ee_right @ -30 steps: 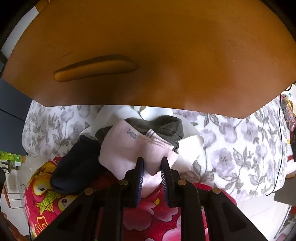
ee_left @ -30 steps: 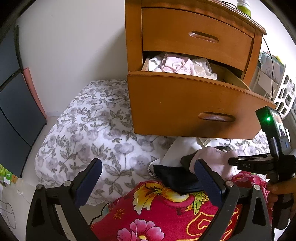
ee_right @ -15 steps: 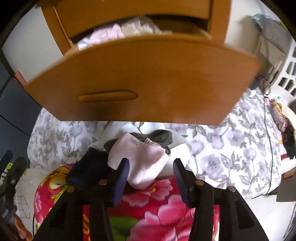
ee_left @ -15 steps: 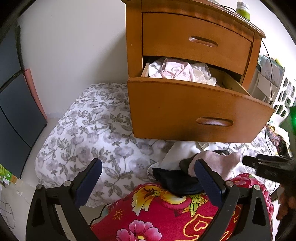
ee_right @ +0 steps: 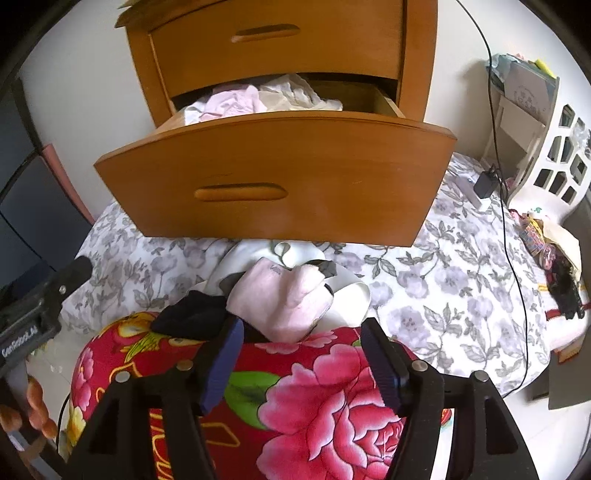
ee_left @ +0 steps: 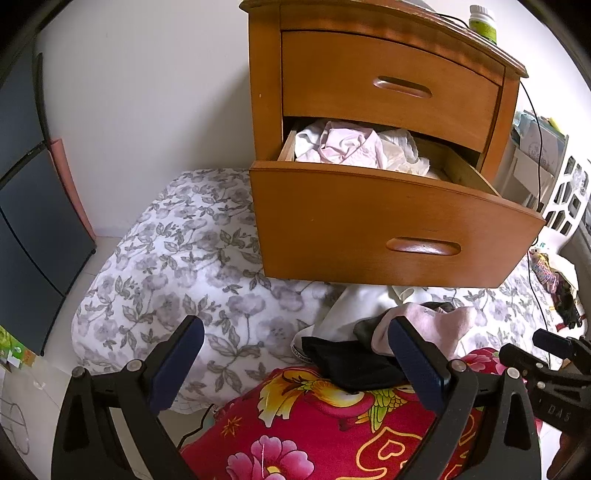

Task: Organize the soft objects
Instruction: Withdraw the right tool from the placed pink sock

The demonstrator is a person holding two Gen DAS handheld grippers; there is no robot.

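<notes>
Pale pink sock (ee_right: 284, 306) – rumpled, atop dark socks (ee_right: 192, 319); right claw (ee_right: 301, 363) just opening, empty; left claw (ee_left: 295, 363) apart.

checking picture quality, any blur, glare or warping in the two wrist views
Left wrist view: sharp, strong fisheye bowing of the open drawer, dark corners. Right wrist view: also sharp, same warping; soft daylight, only a faint sheen on the drawer front, its shadow falling across the pink sock.

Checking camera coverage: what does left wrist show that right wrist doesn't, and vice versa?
Left wrist only: the green-labelled bottle on top of the nightstand, and the right tongs entering at the right edge.

Right wrist only: the black charger on the grey floral bedding, and the left tongs at the left edge.

Both: the open lower drawer stuffed with pale clothes, the pink sock on the pile, the red floral cushion.
</notes>
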